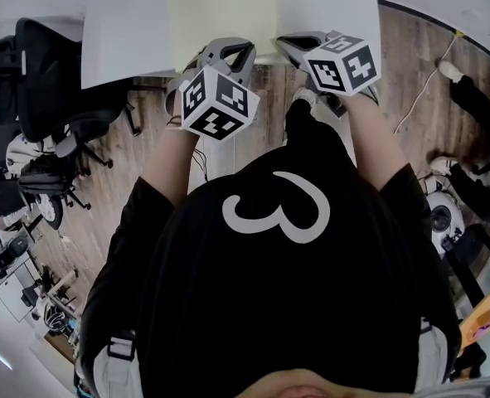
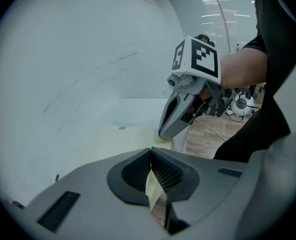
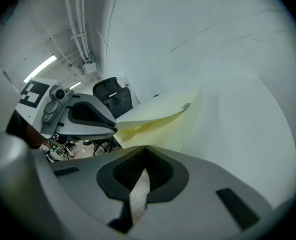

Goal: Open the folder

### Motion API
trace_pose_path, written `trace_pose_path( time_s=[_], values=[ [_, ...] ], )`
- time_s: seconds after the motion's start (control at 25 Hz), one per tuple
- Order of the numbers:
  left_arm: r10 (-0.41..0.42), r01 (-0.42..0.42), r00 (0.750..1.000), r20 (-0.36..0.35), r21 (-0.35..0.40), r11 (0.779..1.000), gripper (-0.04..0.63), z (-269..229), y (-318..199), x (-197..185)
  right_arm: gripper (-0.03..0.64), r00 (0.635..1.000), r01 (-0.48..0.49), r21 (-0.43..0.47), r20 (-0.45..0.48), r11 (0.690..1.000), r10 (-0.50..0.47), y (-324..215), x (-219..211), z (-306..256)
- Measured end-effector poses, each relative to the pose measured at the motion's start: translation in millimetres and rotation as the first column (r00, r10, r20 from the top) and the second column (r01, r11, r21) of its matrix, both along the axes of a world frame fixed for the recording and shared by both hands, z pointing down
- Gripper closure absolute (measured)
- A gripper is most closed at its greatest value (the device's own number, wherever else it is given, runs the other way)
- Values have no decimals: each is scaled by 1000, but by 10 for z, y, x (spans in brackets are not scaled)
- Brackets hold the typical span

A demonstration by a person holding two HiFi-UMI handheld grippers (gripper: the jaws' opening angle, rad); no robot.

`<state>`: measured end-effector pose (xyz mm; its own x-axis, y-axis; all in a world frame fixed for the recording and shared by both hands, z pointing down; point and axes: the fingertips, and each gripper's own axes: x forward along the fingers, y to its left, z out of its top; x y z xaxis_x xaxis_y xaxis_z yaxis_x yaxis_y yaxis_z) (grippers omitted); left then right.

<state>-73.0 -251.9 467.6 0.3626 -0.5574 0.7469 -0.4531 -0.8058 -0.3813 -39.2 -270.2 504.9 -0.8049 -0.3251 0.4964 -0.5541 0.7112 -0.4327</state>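
Note:
A pale yellow folder (image 1: 220, 11) lies on the white table (image 1: 120, 23), its near edge at the table's rim. My left gripper (image 1: 228, 46) is shut on a thin yellow sheet of the folder (image 2: 132, 134), seen edge-on between its pads (image 2: 163, 176). In the right gripper view that sheet is the top cover (image 3: 153, 111), lifted a little off the yellow inside at the left gripper (image 3: 110, 129). My right gripper (image 1: 298, 41) sits beside it at the folder's near corner (image 2: 167, 141), shut on a thin pale sheet edge (image 3: 137, 196).
Black office chairs (image 1: 54, 81) stand on the wooden floor at the left. A white cable (image 1: 419, 89) runs over the floor at the right, near a dark-clothed person's legs (image 1: 477, 106). My own black shirt fills the lower head view.

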Motion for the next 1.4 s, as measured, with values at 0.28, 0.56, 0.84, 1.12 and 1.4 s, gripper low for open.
trace_pose_path(
  time_s=[0.28, 0.56, 0.84, 1.12, 1.4],
  values=[
    [-11, 11, 1000, -7, 12, 1000, 577, -38, -15, -24, 594, 999, 7, 17, -35, 1000, -7, 1, -27, -7],
    [-24, 25, 1000, -16, 19, 1000, 578, -82, -22, -24, 595, 996, 22, 37, -82, 999, -19, 14, -26, -5],
    [-22, 23, 999, -27, 22, 999, 578, -109, -37, -49, 595, 995, 30, 28, -94, 999, -27, 5, -43, -2],
    [-17, 19, 999, -45, 28, 999, 578, -133, -39, -62, 595, 993, 29, 37, -111, 999, -25, 13, -50, 2],
    [-13, 15, 998, -62, 34, 999, 578, -144, -24, -81, 595, 993, 30, 26, -113, 999, -27, 31, -60, 9]
  ],
)
